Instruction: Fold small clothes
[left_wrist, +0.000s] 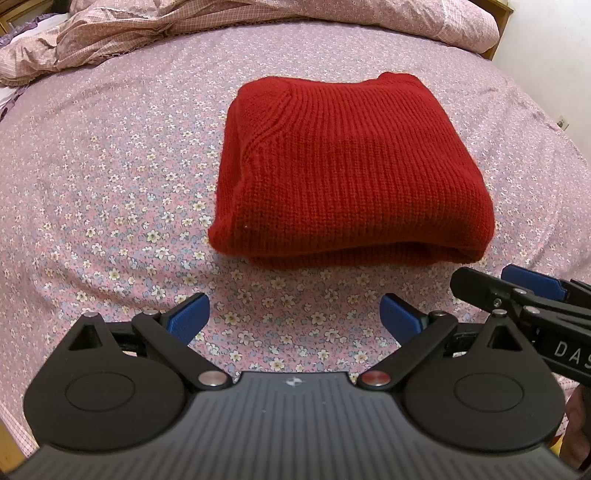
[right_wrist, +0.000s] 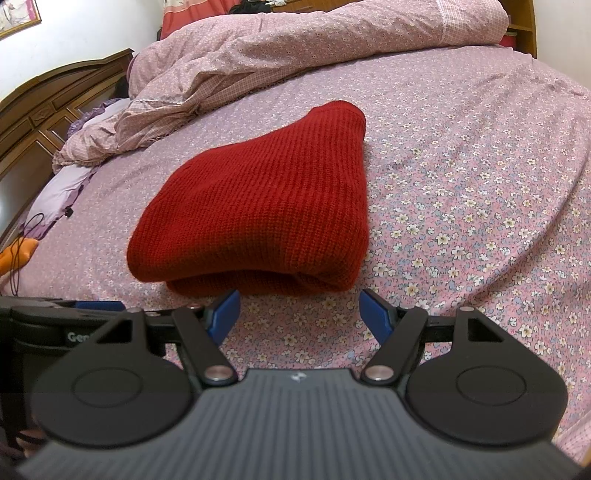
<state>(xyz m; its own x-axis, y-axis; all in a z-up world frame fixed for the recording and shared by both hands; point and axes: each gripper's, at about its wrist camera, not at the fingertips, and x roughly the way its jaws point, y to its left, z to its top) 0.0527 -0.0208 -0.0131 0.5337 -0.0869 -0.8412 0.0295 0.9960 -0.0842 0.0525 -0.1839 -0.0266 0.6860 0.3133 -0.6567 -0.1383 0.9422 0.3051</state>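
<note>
A red knitted sweater lies folded into a thick rectangle on the flowered bed sheet. My left gripper hovers just short of its near edge, open, with only sheet between the blue pads. In the right wrist view the same folded sweater sits just beyond my right gripper, which is also open and holds nothing. The right gripper's blue pad shows at the right edge of the left wrist view. The left gripper's black body shows at the left of the right wrist view.
A crumpled pink quilt is heaped along the far side of the bed. A wooden headboard and a lilac pillow lie at the left, with an orange object and a black cord beside it.
</note>
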